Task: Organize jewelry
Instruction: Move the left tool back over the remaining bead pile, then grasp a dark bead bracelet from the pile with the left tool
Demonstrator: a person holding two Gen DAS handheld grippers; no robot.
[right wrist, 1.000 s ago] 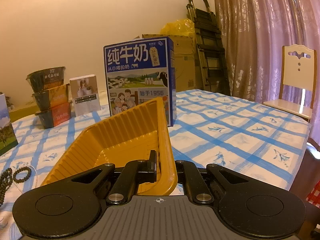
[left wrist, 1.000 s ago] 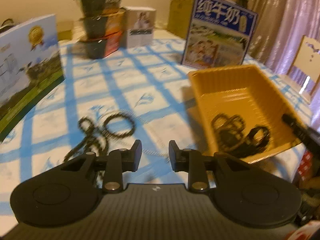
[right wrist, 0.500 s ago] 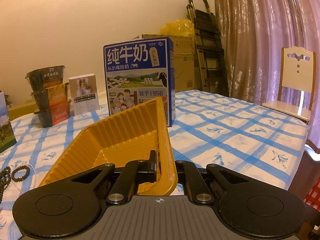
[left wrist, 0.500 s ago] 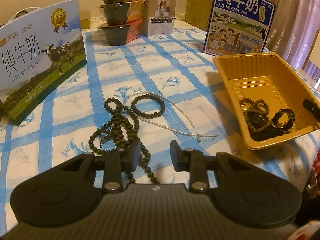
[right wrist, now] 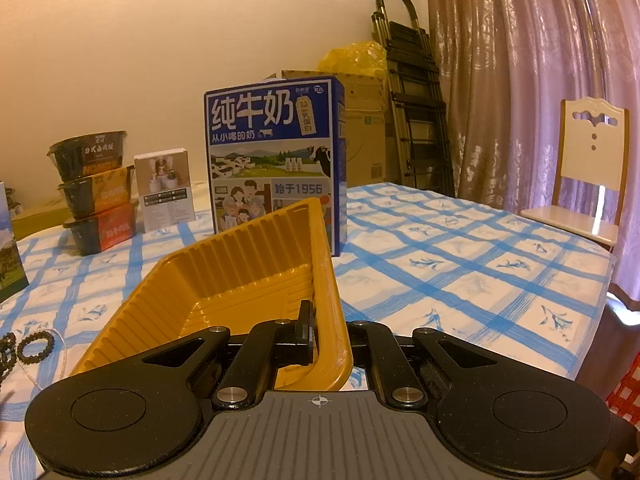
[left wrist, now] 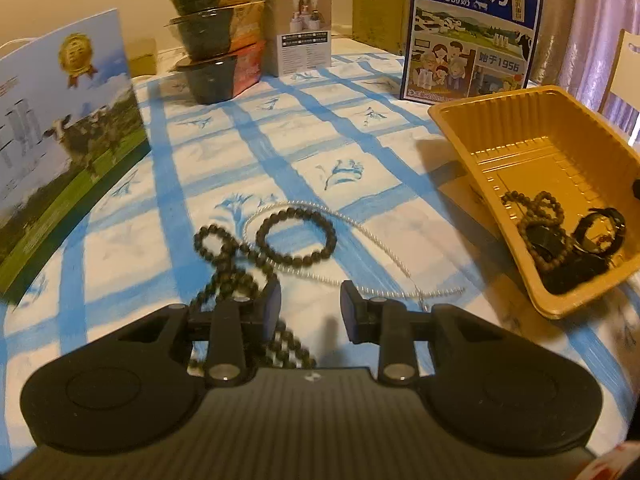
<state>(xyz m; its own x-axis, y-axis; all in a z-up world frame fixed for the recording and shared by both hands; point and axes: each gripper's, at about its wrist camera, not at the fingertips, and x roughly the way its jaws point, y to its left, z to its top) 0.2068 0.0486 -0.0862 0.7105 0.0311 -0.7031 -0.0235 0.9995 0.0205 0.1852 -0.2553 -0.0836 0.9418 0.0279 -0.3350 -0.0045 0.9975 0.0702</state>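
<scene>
My left gripper (left wrist: pixel 308 308) is open and hangs low over the blue-checked tablecloth. A long dark bead strand (left wrist: pixel 224 264) lies by its left finger and runs under it. Just beyond lie a dark bead bracelet (left wrist: pixel 296 236) and a thin white bead chain (left wrist: pixel 360 232). To the right stands the yellow plastic tray (left wrist: pixel 472 128), with dark bead jewelry (left wrist: pixel 560 236) piled in its near corner. In the right wrist view my right gripper (right wrist: pixel 332 334) is shut on the tray's (right wrist: pixel 240 264) near wall. The bracelet (right wrist: pixel 36 346) shows at the far left there.
A blue milk carton box (left wrist: pixel 472 32) stands behind the tray. Three stacked bowls (left wrist: pixel 216 28) and a small white box (left wrist: pixel 304 36) are at the back. A pale milk box (left wrist: pixel 60 140) stands at the left. A chair (right wrist: pixel 588 176) is by the table's right edge.
My left gripper has sunk and come closer to the beads on the cloth, which now lie right at its fingertips. The right gripper and the tray have not moved.
</scene>
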